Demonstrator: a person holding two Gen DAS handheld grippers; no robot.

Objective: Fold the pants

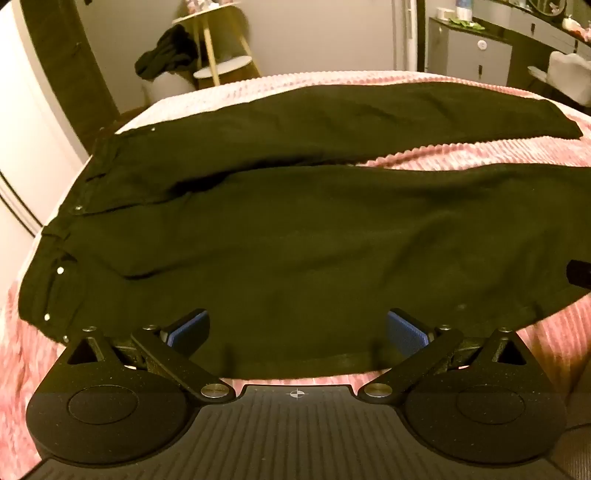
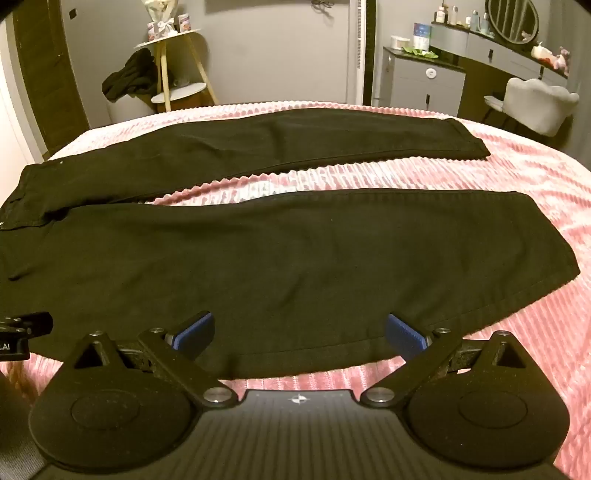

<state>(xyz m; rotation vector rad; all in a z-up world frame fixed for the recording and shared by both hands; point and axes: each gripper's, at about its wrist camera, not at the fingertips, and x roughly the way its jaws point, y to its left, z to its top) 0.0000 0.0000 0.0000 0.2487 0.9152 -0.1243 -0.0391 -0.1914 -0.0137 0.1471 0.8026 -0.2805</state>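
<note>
Left wrist view: black pants (image 1: 295, 229) lie flat on the pink bed (image 1: 461, 151), waistband at left; left gripper (image 1: 297, 328) spread wide, empty, over the near leg. Right wrist view: right gripper (image 2: 299, 330) likewise released above the near leg, hems at right.

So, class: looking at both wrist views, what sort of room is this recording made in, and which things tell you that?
Most likely a bedroom. Black pants lie spread on a bed under a pink ribbed bedspread. Behind it stands a grey dressing table with an oval mirror and a padded chair.
</note>
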